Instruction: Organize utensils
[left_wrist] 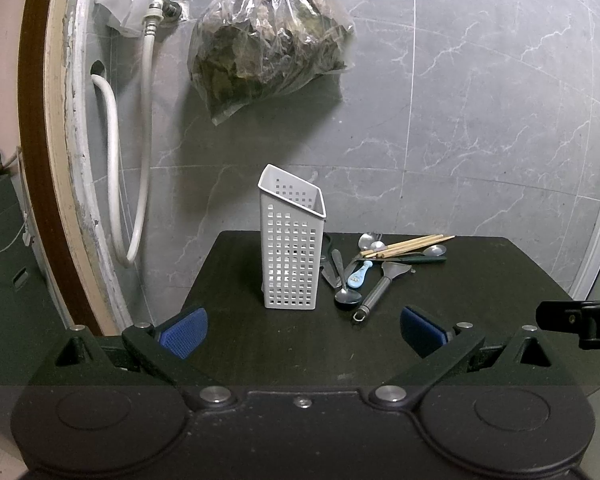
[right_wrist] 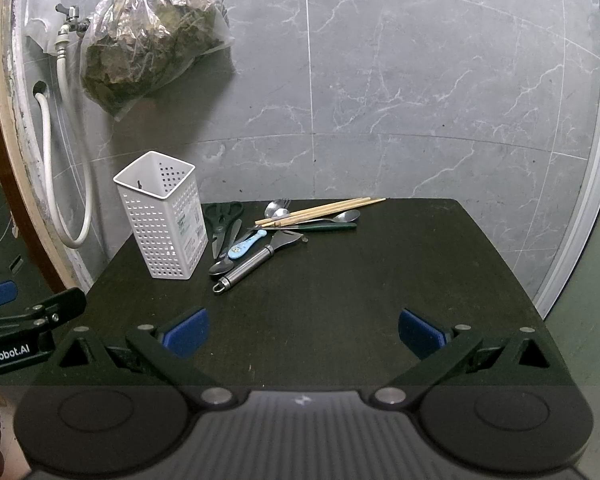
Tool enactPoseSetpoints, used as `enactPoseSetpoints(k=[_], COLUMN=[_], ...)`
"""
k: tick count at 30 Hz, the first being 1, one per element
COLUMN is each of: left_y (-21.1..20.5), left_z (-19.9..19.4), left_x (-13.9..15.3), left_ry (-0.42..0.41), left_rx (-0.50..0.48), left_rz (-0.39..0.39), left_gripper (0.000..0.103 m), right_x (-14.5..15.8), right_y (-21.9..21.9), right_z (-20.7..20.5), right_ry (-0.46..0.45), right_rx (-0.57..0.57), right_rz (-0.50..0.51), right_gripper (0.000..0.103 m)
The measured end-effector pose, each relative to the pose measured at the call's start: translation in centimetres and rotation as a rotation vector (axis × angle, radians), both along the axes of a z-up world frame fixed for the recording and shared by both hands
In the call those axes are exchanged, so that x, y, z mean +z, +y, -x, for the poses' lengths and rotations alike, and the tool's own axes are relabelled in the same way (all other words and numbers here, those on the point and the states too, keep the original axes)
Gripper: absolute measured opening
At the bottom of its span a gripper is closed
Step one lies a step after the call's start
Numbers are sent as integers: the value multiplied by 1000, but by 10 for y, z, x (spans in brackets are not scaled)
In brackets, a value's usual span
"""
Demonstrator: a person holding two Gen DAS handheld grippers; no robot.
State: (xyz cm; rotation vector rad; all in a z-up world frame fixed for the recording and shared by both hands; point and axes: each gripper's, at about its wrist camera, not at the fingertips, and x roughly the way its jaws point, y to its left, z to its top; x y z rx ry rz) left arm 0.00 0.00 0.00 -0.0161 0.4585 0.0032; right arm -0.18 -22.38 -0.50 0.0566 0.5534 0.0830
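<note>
The white perforated holder [left_wrist: 292, 240] stands upright on the dark surface [right_wrist: 340, 288], the utensil pile [right_wrist: 276, 232] just beside it. Only the right view shows what look like scissors [right_wrist: 222, 216] behind. Both left tongs [left_wrist: 304, 330] and right tongs [right_wrist: 304, 330] hang released, empty.

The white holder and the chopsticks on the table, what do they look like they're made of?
The white holder looks like matte moulded plastic: thin, even walls pierced by a regular grid of square holes. The chopsticks look like unfinished bamboo or wood: pale tan, dull, with no shine. Which of the two the pictures cannot settle.
</note>
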Motion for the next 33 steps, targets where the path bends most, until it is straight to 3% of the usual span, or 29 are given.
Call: enactPoseSetpoints(k=[19, 33], left_y=[0, 1], left_z=[1, -13], left_x=[0, -16], left_ry=[5, 25], left_rx=[1, -3], left_rz=[1, 3], left_gripper=[102, 102], right_x=[1, -4], right_y=[0, 0], right_z=[-4, -9], right_ry=[4, 16], right_rx=[0, -5], right_rz=[0, 2], right_gripper=[103, 103])
